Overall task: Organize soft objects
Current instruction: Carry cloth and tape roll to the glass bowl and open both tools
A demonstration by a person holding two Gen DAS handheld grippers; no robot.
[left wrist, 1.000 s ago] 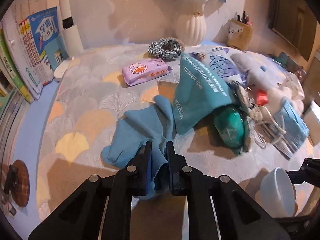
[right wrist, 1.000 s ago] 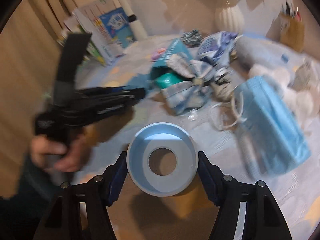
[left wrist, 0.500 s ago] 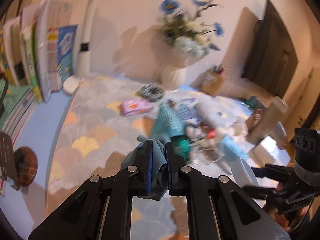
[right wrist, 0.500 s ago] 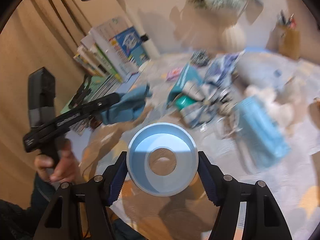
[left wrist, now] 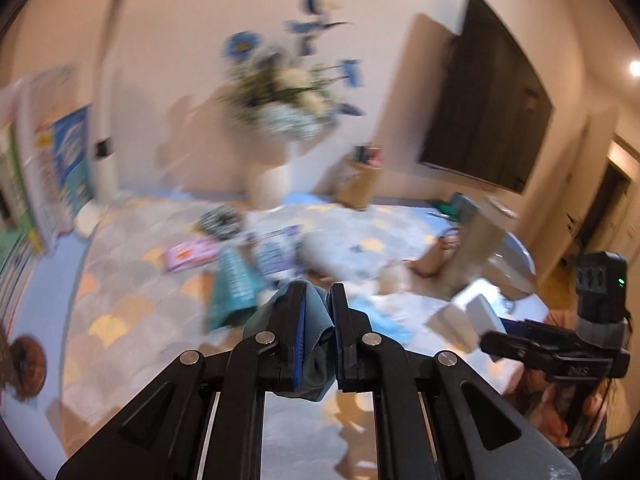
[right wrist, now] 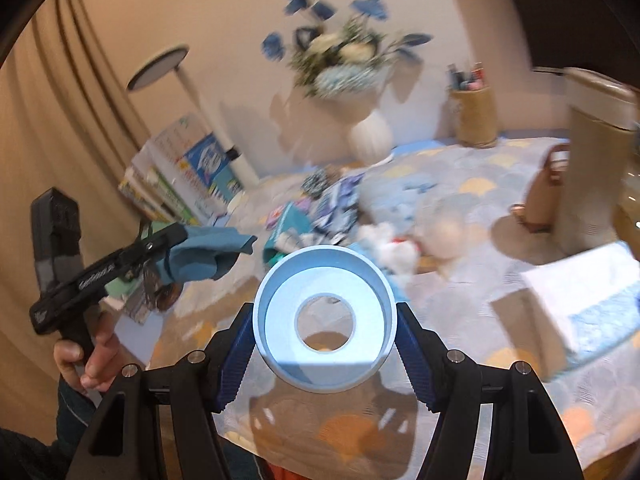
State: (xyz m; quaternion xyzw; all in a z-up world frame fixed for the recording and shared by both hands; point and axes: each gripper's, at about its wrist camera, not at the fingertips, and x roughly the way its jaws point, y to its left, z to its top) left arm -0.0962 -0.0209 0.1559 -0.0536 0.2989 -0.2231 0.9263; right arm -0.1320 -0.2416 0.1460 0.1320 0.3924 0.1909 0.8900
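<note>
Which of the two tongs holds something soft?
The left tongs, shut on the blue cloth; the right tongs grip a rigid blue ring.

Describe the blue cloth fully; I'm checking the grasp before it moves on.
The blue cloth is soft, matte teal-blue fabric, bunched and creased. The left gripper is shut on it, its fingers pinching a thick fold. In the right wrist view the cloth is lifted off the table, one end sticking out sideways and another drooping below. Nothing else touches it.
</note>
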